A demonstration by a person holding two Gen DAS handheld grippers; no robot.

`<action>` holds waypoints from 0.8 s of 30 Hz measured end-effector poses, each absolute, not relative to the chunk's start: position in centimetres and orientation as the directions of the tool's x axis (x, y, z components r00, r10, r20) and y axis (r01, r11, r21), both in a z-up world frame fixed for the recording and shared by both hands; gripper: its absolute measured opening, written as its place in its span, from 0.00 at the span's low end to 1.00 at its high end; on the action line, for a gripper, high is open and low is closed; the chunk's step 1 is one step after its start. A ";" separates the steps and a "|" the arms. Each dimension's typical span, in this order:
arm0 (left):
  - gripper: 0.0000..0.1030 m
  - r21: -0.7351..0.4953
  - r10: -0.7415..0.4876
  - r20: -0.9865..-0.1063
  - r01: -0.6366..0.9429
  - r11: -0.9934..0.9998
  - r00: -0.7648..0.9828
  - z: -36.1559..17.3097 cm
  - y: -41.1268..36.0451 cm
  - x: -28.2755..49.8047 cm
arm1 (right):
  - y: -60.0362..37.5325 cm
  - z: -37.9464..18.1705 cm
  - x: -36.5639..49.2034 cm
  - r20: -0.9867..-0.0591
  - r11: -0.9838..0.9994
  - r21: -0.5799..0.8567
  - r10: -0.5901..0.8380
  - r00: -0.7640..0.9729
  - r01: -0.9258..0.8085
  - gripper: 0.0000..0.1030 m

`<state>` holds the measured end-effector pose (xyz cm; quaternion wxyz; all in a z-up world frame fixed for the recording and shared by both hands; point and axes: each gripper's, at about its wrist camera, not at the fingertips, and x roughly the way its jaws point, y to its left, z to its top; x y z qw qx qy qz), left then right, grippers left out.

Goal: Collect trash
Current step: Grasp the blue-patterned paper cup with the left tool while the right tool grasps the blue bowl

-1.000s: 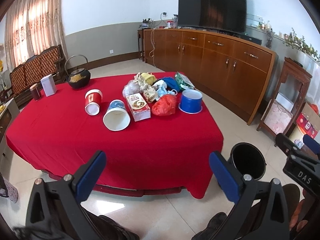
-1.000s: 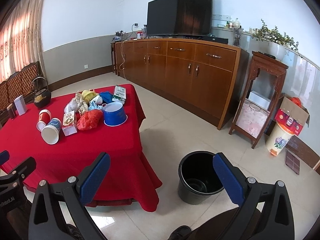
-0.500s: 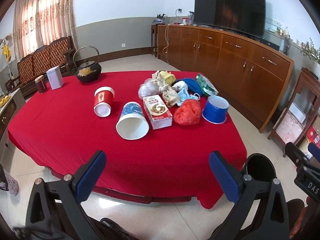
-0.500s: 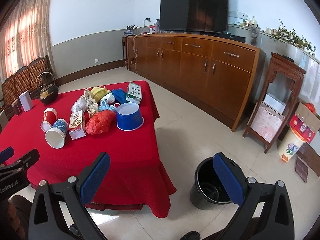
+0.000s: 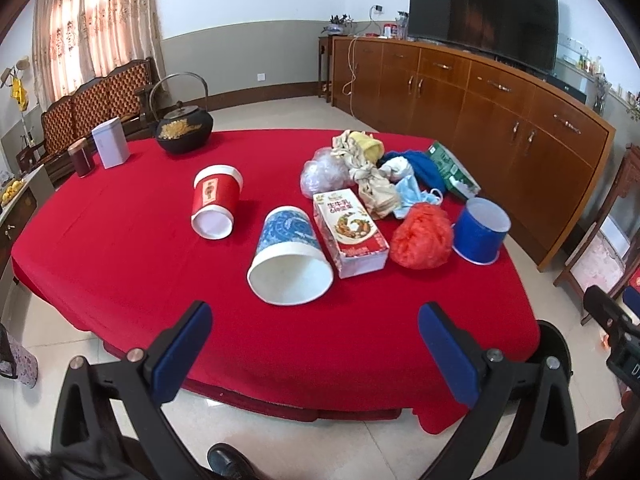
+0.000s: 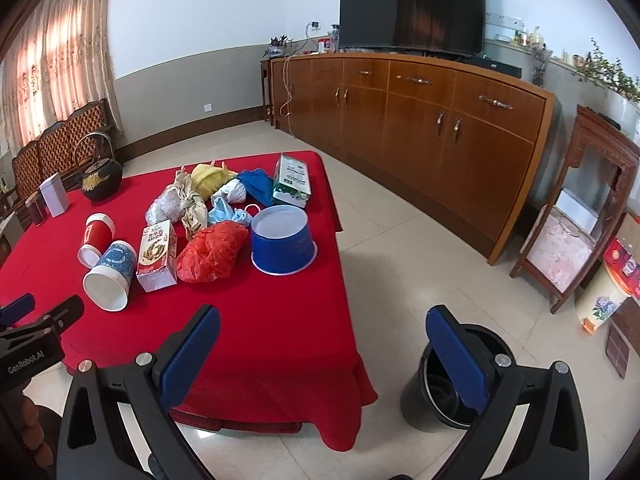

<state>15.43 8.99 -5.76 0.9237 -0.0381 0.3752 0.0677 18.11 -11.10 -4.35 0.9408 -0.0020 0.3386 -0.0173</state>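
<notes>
Red cloth covers the table (image 5: 120,260) in a tiled living room. Left tool (image 5: 314,346) hangs spread and empty off the near edge; right tool (image 6: 324,348) is likewise spread, holding nothing, with the black bin (image 6: 448,396) on the floor under its right finger. Straight ahead of the left tool lies the blue paper cup (image 5: 288,260), on its side, mouth toward the tool, long axis running away. Milk carton (image 5: 350,234) touches it; red bag (image 5: 422,236) and blue bowl (image 5: 482,232) sit beyond, right. Left is nearer.
</notes>
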 end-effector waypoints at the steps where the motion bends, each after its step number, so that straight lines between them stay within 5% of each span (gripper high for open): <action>1: 1.00 -0.015 0.096 -0.701 -0.150 0.989 0.706 -6.0 9.1 15.9 | -10.9 -4.6 18.7 -0.640 0.999 -0.016 -0.032 0.768 0.028 1.00; 18: 1.00 -0.050 0.081 -0.725 -0.169 0.984 0.684 -8.9 11.8 21.6 | -9.0 -8.0 27.6 -0.688 1.000 0.019 0.025 0.725 -0.017 1.00; 24: 0.87 -0.065 0.050 -0.728 -0.141 0.988 0.683 -9.7 12.1 22.7 | -8.4 -8.7 30.2 -0.693 1.000 0.006 0.023 0.720 -0.027 1.00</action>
